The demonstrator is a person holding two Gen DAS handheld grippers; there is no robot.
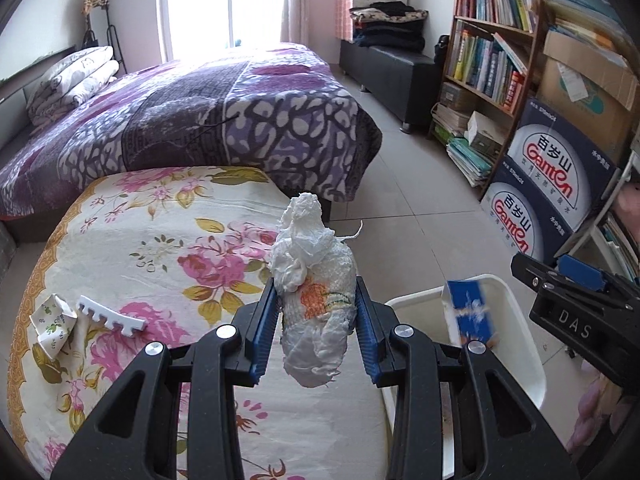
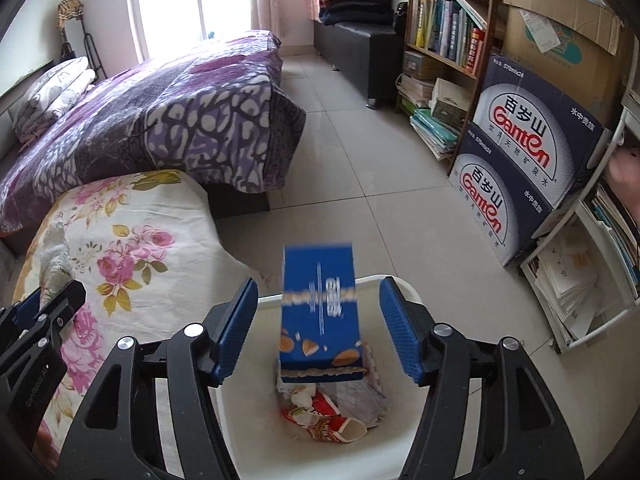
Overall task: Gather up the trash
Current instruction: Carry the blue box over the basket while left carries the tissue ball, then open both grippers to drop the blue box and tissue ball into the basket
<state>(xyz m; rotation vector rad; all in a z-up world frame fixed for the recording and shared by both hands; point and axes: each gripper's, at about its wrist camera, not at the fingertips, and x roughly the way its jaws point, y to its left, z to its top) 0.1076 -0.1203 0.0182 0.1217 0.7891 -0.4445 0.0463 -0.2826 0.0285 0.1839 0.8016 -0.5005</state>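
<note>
1. While the right gripper point(image 2: 318, 332) hangs over the white bin point(image 2: 404, 432), its jaws stand apart and touch nothing; the blue carton point(image 2: 318, 316), blurred, sits between them clear of both pads, apparently dropping toward the wrappers point(image 2: 324, 420) in the bottom of the bin.
2. Keep those jaws wide until the carton is clearly below the fingertips, so that neither blue pad catches its edge and tips it over the rim.
3. On the other side, the left gripper point(image 1: 316, 312) is clamped on a wad of crumpled white tissue point(image 1: 314, 288), which stands up past its fingertips and hangs down below them, over the flowered cloth point(image 1: 140, 240).
4. From the left tool, the bin lies just to its right and slightly ahead, with the right gripper beyond it; bring the wad fully over the opening before loosening, since the tissue is light and, I judge, likely to cling to a pad.
5. To the left tool's far left, a crushed paper cup point(image 1: 50, 326) and a white toothed strip point(image 1: 110, 314) lie on the cloth, not yet collected.
</note>
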